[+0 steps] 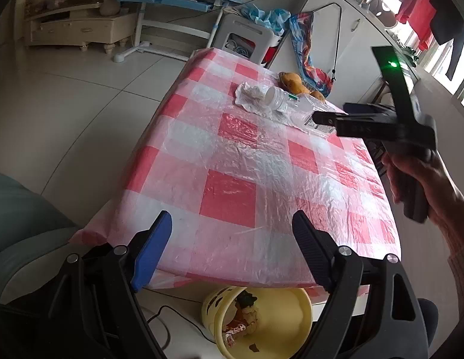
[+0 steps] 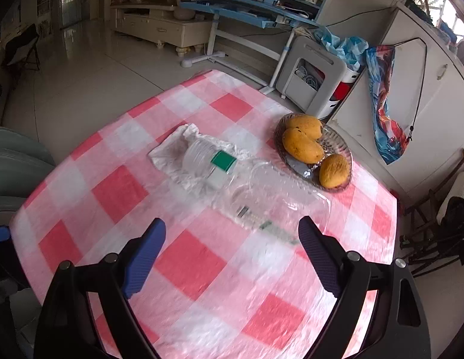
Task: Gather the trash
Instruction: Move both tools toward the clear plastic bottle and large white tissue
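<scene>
Two grippers are in my hands, and both are spread wide with nothing between the fingers. My left gripper hangs over the near edge of the table, which has a pink and white checked cover. Just under that edge, at 6 o'clock in the left view, sits a yellow bin on the floor with some scraps inside. At 3 o'clock in that view my right hand holds the other tool out over the table.

My right gripper hangs over the middle of the table. Just past its fingertips, at 12 o'clock, lies a clear plastic tray, flat on the cover. Touching it, a bit further at 11 o'clock, lies an empty water bottle on its side with a green label. The bottle rests on a crumpled white wrapper. All three trash things are on the table, not picked up.

Further off, at 1 o'clock, is a glass dish with three yellow mangoes in it.
</scene>
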The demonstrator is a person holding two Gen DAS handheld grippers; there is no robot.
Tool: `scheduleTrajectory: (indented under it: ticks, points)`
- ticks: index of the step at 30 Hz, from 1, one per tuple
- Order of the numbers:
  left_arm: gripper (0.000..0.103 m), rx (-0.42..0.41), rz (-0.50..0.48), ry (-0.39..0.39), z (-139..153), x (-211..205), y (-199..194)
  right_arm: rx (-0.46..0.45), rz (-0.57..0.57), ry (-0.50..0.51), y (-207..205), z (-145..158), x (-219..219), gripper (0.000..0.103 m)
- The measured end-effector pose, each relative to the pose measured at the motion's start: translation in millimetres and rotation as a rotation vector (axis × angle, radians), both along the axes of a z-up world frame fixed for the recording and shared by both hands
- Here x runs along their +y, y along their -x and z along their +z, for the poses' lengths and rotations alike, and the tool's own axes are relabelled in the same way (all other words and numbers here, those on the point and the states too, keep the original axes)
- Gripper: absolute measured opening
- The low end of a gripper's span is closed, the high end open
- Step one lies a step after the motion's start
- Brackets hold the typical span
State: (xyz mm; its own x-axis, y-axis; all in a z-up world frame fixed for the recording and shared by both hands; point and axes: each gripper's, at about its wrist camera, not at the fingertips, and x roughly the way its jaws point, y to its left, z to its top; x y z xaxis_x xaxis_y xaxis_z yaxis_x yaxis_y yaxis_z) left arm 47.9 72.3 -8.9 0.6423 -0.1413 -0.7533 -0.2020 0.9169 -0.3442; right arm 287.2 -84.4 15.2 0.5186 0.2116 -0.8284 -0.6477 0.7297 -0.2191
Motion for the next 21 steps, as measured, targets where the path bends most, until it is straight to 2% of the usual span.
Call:
scheduleTrajectory:
  ticks: [5,8,10,12,13,15,17,21]
  points:
    - [0.079,0.005,-0.018,-0.004,2.5,2.3,-7.3,-0.029,0.105,0.205,-38.8,-38.1,21.6,0.089]
    - [0.08,0.008,-0.016,0.0,6.3,6.3,-11.5,-0.05,0.153,0.251,-52.7,-45.3,26.0,0.09]
    - [0.08,0.017,-0.015,0.001,7.0,7.9,-16.8,-0.008,0.196,0.276,-59.0,-52.5,27.2,0.09]
    - [0.08,0.023,-0.02,-0.002,8.0,7.1,-22.6,0.004,0.226,0.277,-60.5,-54.1,26.8,0.091]
    - [0.08,0.026,-0.029,-0.006,9.0,5.7,-26.3,0.038,0.227,0.268,-62.0,-54.0,24.9,0.09]
    - [0.08,0.025,-0.047,-0.036,13.0,1.5,-34.4,0.086,0.254,0.254,-57.5,-52.5,20.1,0.077]
    - [0.08,0.016,-0.059,-0.064,18.3,-1.2,-41.3,0.097,0.268,0.259,-47.8,-50.8,9.1,0.076]
    - [0.08,0.007,-0.066,-0.076,29.9,1.1,-58.8,0.143,0.221,0.201,-25.0,-41.4,-32.2,0.072]
